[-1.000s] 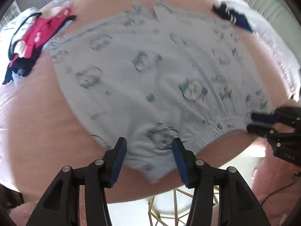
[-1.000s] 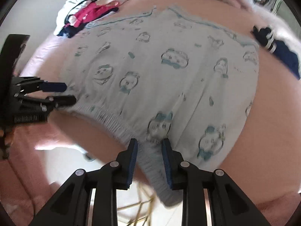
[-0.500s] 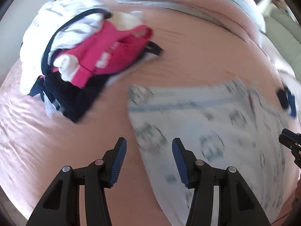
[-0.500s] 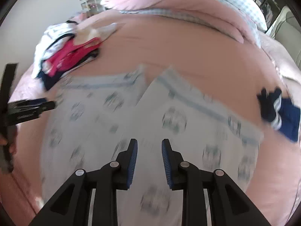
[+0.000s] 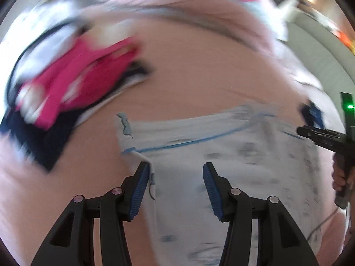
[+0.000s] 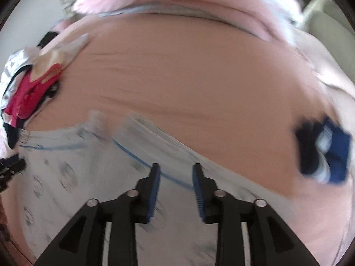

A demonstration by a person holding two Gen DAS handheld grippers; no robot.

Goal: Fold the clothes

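Pink bed [image 6: 199, 77]; both grippers angled down over printed shorts [image 5: 244, 155], right opening.

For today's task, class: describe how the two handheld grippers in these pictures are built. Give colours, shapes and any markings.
Both the left gripper and the right gripper have black plastic jaws with triangular cut-outs, silver rivets at the pivots and ribbed blue pads. From the left wrist view, the right gripper's body carries a small green light.
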